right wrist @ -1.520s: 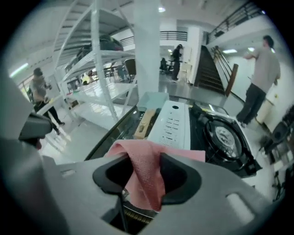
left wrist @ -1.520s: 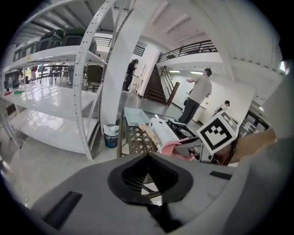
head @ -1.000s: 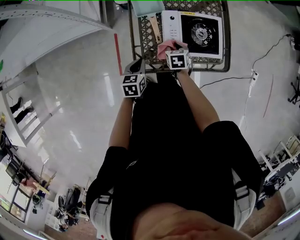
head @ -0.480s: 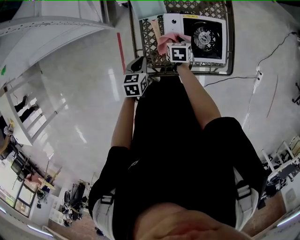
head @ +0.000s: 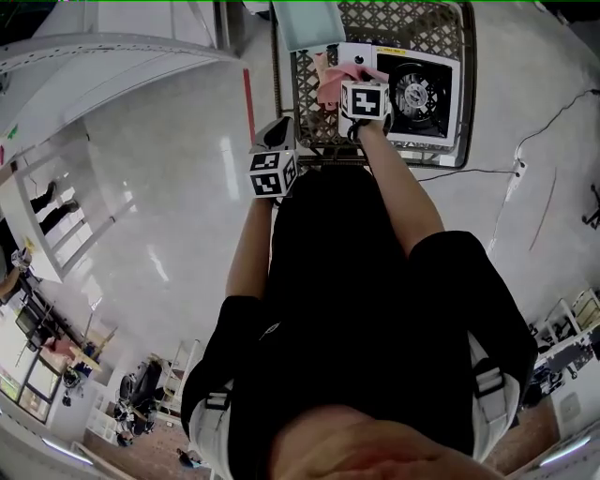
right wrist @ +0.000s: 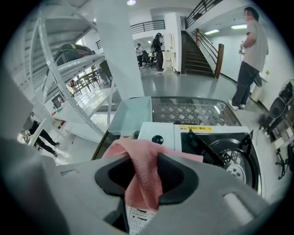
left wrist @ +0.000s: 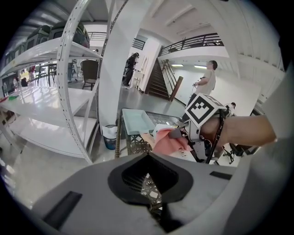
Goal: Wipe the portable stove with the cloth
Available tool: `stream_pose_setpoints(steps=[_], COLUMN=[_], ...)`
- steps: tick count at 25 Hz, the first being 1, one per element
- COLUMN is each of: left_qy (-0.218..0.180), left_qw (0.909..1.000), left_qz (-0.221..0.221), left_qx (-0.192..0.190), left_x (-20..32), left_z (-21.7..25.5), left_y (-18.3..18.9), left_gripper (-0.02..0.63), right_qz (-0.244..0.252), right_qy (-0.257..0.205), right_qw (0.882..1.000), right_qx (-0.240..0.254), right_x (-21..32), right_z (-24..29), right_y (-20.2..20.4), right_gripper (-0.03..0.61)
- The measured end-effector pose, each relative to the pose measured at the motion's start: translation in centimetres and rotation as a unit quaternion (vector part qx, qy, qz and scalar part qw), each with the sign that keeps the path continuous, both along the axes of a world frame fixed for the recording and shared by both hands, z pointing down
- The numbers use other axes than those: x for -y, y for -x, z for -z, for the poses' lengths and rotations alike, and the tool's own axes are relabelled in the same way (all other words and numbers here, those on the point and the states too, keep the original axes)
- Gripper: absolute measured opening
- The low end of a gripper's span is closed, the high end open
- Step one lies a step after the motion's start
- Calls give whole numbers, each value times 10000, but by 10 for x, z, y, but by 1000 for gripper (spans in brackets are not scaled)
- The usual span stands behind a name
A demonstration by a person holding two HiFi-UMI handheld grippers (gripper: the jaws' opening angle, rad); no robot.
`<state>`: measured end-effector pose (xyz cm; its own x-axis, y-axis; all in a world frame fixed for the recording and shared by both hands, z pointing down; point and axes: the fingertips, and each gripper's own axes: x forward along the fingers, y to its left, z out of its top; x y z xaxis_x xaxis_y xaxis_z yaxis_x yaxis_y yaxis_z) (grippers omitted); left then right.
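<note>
We hold the pink cloth [right wrist: 140, 160] pinched in the jaws of our right gripper [right wrist: 143, 183], over the white control end of the portable stove [right wrist: 216, 142]. The stove sits on a wire-mesh table [head: 398, 21] (a pale tray [head: 305, 23] just beside it). Our left gripper [left wrist: 149, 179], jaws pressed together and empty, hovers by the table's near edge.

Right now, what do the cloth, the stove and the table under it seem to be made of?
Cloth: soft pink fabric, matte, with a fine dotted weave; it hangs in limp folds.
Stove: probably painted metal, white and smooth with a slight shine; the burner part is black.
Table: likely dark metal, an open lattice top.
</note>
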<state>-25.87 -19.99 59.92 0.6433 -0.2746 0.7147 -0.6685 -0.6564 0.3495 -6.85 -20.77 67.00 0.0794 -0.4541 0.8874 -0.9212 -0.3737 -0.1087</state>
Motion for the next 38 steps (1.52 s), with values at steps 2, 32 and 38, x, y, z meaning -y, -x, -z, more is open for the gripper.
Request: stream_pose_setpoints(steps=[2, 32, 38], left_qy=[10, 36, 45], left_qw=[10000, 9994, 9992], left_qz=[54, 337, 368], left_qx=[5, 102, 127], left_x=[2, -1, -2], left_z=[0, 1, -1], left_y=[-1, 10, 12], left_gripper=[0, 0, 0], right_qz=[14, 182, 279], right_qy=[11, -132, -177], right_qw=[10000, 9994, 9989], right_qx=[-8, -268, -330], right_x=[6, 42, 53], right_z=[0, 2, -3], right_y=[-4, -32, -40], right_gripper=[142, 20, 21])
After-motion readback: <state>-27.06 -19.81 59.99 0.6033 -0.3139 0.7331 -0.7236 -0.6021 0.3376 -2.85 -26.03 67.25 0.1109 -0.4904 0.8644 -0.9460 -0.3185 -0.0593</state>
